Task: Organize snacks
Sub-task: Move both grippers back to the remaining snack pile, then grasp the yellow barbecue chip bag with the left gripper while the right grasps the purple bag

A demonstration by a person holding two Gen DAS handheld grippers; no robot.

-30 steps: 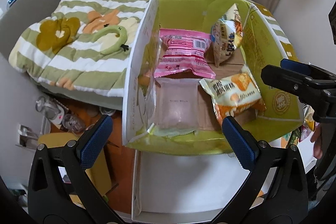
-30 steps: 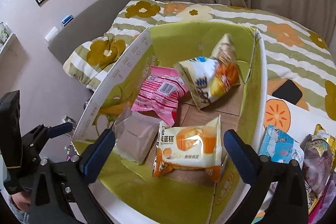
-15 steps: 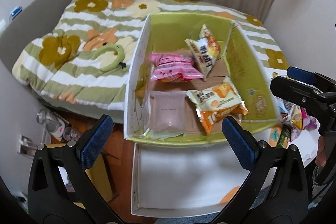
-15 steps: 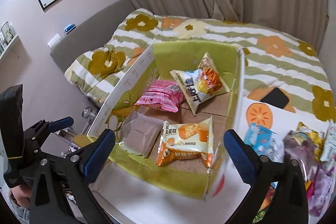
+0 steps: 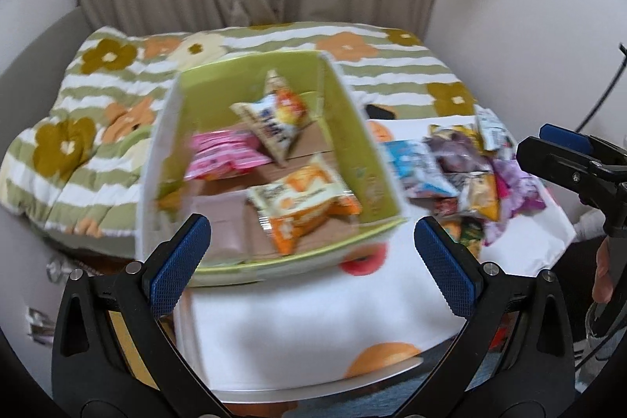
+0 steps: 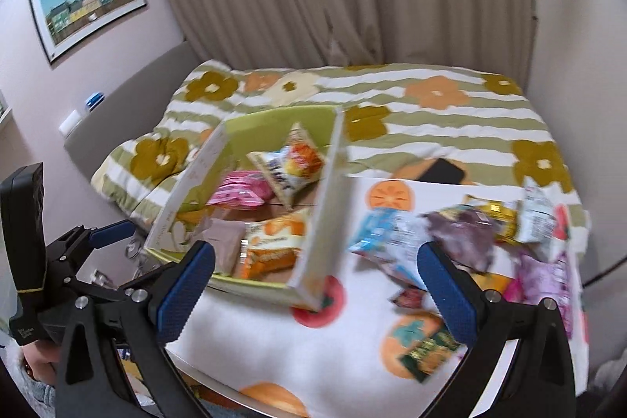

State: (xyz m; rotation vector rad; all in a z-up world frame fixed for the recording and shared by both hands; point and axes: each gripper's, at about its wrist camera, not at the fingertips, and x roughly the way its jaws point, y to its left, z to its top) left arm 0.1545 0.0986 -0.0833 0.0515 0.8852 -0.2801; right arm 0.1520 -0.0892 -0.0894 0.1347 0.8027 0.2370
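The green box (image 5: 364, 159) sits on a white cloth with orange fruit prints (image 5: 298, 324), and everything else is placed from it. Inside the box lie a pink packet (image 5: 223, 155), an orange cake packet (image 5: 305, 202), a white-and-orange chip bag (image 5: 278, 120) toward the far wall and a pale brown packet (image 6: 223, 241) at the near corner. To the right of the box, a loose pile of snacks (image 6: 470, 234) lies on the cloth. The left gripper (image 5: 311, 257) and right gripper (image 6: 313, 288) hover in front of the box, jaws spread wide, holding nothing
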